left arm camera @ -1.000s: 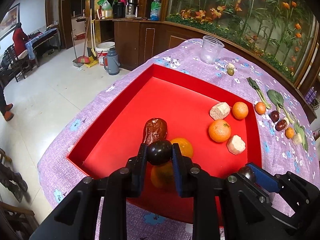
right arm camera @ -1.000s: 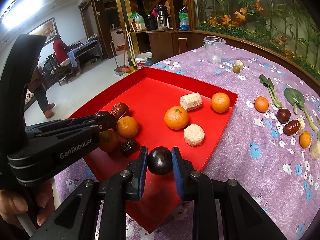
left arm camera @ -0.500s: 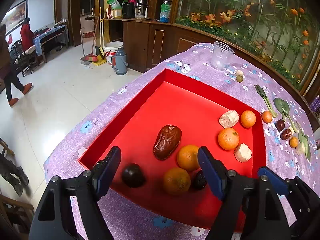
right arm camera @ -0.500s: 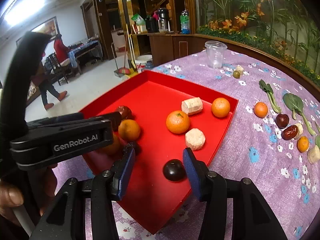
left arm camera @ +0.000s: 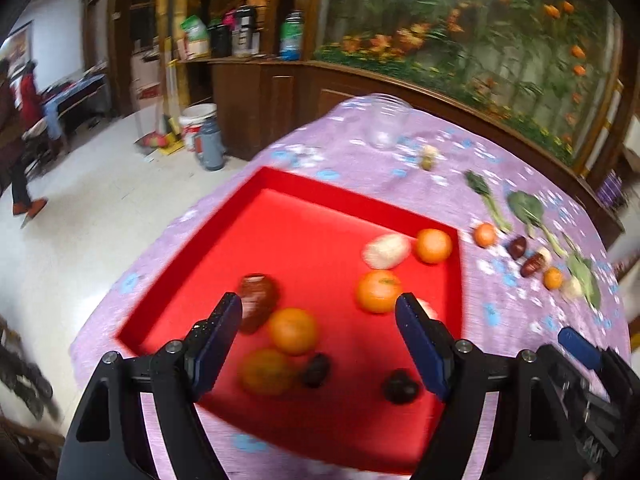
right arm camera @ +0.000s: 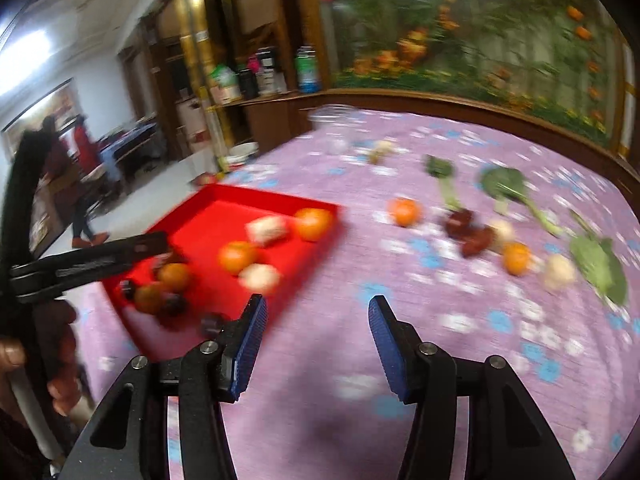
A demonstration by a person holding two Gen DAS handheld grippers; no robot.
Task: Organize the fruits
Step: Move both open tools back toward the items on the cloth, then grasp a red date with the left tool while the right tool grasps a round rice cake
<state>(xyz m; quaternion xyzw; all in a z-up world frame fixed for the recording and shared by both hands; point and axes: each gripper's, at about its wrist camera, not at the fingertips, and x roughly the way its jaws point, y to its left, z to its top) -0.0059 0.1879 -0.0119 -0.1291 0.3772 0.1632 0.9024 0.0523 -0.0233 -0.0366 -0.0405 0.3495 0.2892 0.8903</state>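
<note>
A purple flowered cloth covers the worktop (right arm camera: 460,360), where a red tray (left arm camera: 304,216) holds oranges, pale chunks and dark fruits — blurred, perhaps plums. The left gripper (left arm camera: 319,322) is held wide apart and empty above the tray. The right gripper (right arm camera: 316,330) — empty, jaws opening — is held over bare cloth beside it.

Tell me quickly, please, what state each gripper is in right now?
Left gripper: open, holding nothing, above the red tray.
Right gripper: jaws opening, nothing between them, over the purple tablecloth.
</note>
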